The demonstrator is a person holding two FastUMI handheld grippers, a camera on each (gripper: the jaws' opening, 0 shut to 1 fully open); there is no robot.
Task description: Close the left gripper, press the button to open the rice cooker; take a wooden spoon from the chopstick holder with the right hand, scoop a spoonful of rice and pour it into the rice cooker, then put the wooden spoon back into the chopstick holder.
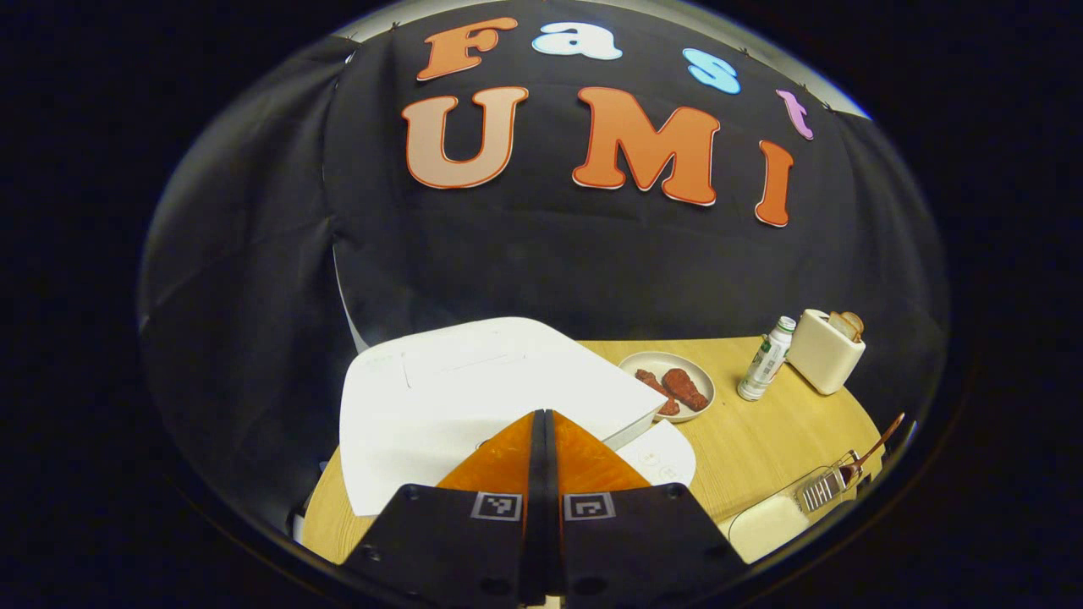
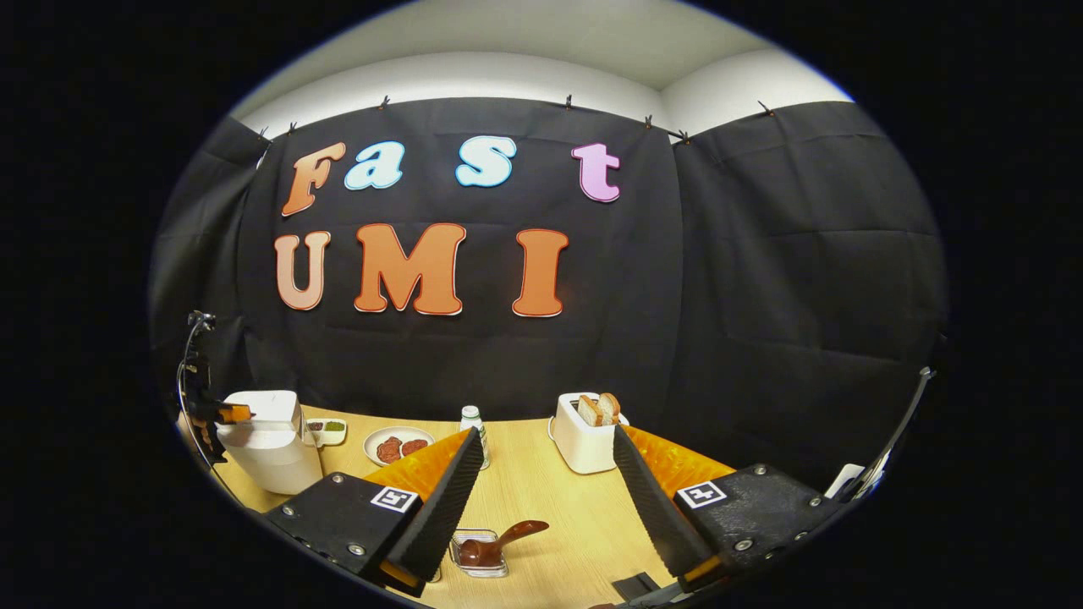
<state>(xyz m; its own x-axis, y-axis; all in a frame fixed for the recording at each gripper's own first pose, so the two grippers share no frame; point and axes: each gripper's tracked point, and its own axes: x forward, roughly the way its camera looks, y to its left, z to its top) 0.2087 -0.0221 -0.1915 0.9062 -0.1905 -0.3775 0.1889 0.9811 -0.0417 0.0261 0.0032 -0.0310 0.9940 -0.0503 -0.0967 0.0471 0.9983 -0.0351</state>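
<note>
Rice cooker (image 1: pixel 474 397) lies directly under the clenched left claw (image 1: pixel 542 414), lid down; right claw (image 2: pixel 548 474) hangs released.

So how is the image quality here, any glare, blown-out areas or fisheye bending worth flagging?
Left gripper view: the rice cooker lid is overexposed, nearly featureless white; the table edge bows strongly from fisheye distortion. Right gripper view: exposure is even, the toaster and wooden spoon are sharp, the wall top curves, and the rice cooker near the rim looks slightly soft.
</note>
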